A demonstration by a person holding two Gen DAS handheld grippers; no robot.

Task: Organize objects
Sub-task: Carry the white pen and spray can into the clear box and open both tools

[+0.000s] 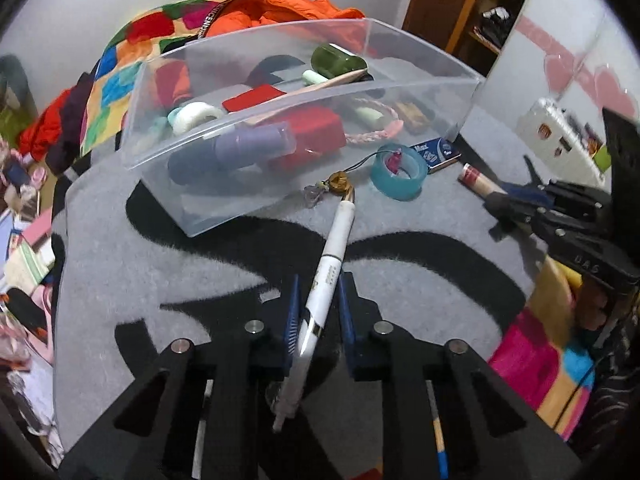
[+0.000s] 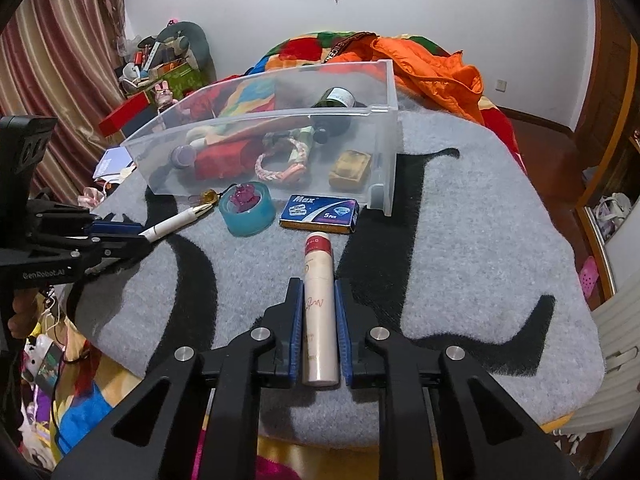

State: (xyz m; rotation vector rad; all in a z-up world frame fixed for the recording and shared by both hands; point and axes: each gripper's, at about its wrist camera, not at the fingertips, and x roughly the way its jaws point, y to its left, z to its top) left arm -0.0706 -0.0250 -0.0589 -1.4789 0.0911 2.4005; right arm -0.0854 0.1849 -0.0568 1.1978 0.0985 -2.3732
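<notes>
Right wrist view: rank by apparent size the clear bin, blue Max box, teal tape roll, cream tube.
1. clear bin
2. cream tube, inflated by nearness to the camera
3. blue Max box and teal tape roll: look alike, unranked

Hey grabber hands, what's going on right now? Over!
Left gripper shut on white pen. Right gripper shut on cream tube. Clear bin ahead, open-topped. Teal tape roll and blue box lie before it.

One pen (image 1: 332, 252), one tube (image 2: 318, 304), one tape roll (image 2: 248, 210)
</notes>
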